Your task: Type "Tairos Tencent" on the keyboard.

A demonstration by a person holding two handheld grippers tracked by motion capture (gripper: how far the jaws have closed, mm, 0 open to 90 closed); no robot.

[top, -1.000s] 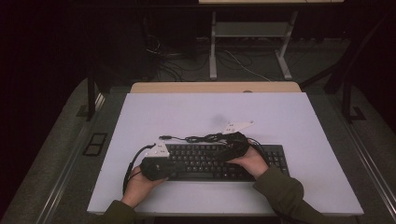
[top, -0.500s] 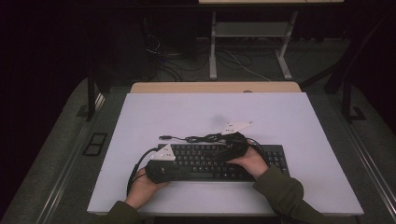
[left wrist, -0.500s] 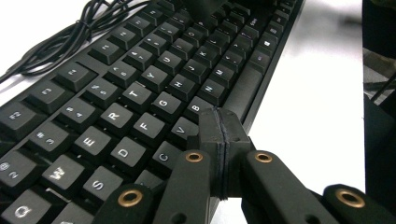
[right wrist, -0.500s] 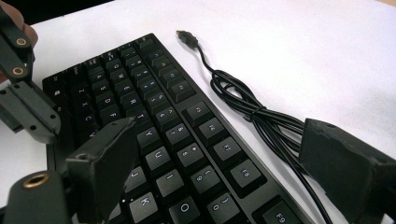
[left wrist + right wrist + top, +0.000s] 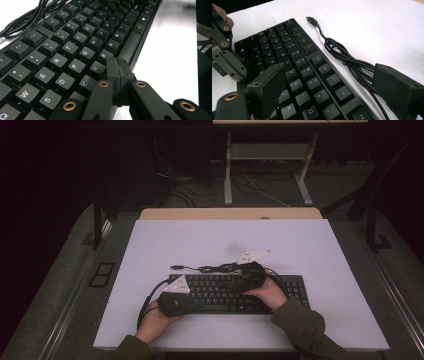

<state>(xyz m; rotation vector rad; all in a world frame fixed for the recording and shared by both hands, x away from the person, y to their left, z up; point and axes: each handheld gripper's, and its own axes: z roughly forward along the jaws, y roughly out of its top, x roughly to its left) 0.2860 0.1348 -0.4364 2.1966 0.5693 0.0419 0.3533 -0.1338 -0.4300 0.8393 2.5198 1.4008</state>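
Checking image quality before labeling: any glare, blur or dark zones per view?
High view: room behind the table near black, keyboard low-contrast and soft. Left gripper view: table blown out white at right, key legends sharp around the shut left gripper, far keys soften. Right gripper view: right gripper jaws blurred up close, cable crisp, table bright.

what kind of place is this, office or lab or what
Most likely a lab or recording workspace rather than an ordinary office. A bare white table holds just a black keyboard with its cable unplugged, another desk frame and loose floor cables stand behind, and the surroundings are dark.
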